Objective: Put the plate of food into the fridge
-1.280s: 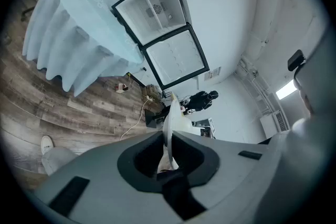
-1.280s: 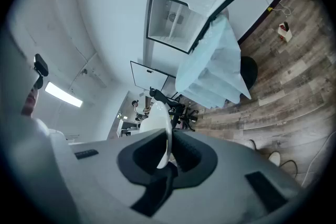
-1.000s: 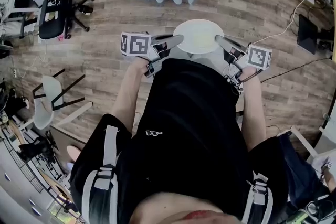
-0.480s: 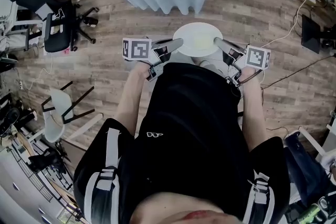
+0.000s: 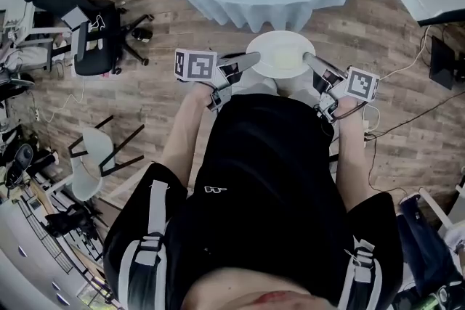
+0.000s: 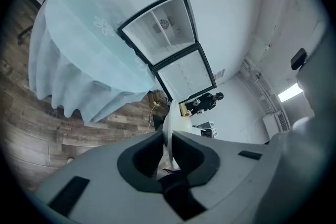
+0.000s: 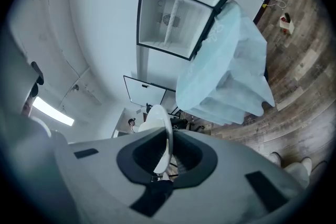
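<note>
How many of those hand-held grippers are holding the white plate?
2. The left hand-held gripper clamps the plate at its left rim, and the right hand-held gripper clamps its right rim, in front of the person. No others are in view.

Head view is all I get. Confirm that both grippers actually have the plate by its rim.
Observer: Left gripper does: the white plate stands edge-on between its jaws, rim pinched.
Operator: Now the right one.
Observer: Right gripper has the opposite rim clamped between its jaws the same way.
Operator: Find me the fridge.
Observer: The fridge stands beyond the table with the pale blue cloth; its upper compartment looks open, white inside.
</note>
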Demonstrator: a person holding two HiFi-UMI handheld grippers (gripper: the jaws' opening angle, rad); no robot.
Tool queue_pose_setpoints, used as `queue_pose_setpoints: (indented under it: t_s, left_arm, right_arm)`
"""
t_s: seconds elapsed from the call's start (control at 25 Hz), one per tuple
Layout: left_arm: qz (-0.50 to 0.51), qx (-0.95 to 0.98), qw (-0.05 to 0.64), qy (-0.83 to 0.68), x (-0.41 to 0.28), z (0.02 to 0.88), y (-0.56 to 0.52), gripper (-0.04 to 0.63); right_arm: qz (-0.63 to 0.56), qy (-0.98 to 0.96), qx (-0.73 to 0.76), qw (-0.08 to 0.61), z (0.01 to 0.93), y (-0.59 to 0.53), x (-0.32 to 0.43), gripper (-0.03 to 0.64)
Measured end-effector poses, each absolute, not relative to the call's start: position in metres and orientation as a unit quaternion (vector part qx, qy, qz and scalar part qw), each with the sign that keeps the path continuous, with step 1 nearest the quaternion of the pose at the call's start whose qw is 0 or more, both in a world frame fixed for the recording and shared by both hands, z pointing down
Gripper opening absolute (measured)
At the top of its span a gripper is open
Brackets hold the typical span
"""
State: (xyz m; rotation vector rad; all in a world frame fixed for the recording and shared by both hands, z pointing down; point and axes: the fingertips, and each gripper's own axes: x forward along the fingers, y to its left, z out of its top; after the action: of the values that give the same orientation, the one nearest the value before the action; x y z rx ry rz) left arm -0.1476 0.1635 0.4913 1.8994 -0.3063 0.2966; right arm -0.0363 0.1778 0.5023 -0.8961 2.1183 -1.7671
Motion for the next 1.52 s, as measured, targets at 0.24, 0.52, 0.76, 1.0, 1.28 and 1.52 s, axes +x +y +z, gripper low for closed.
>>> queue_pose_setpoints:
  t_s: [0.24,0.52,0.76,1.0,1.28,1.52]
  left_arm:
    - [0.102,0.809,0.563,-0.139,-0.187,0.491,0.123,0.041]
    - [0.082,0.814,0.562,-0.122,-0.171,0.488,0.101,0.044]
    - [0.063,0.804,0.574,-0.141,-0.158,0.493,0.065,0.043]
    - [0.059,0.804,0.571,-0.158,-0.137,0.489,0.016,0.044]
    - [0.059,0.803,0.566,-0.174,-0.088,0.483,-0.058,0.042]
    - [0.049,0.804,0.564,-0.18,-0.038,0.477,-0.109,0.041]
  right_arm:
    - [-0.6,0.734,-0.299,0.111,0.49,0.147,-0.078,0.038]
    - [-0.598,0.728,-0.318,0.107,0.486,0.129,-0.063,0.035]
    - [-0.597,0.724,-0.334,0.09,0.493,0.092,-0.044,0.035]
    - [-0.591,0.731,-0.324,0.111,0.491,0.038,-0.023,0.035]
    - [-0.594,0.729,-0.316,0.128,0.489,-0.026,0.022,0.031]
    - [-0.594,0.729,-0.314,0.132,0.484,-0.074,0.071,0.029]
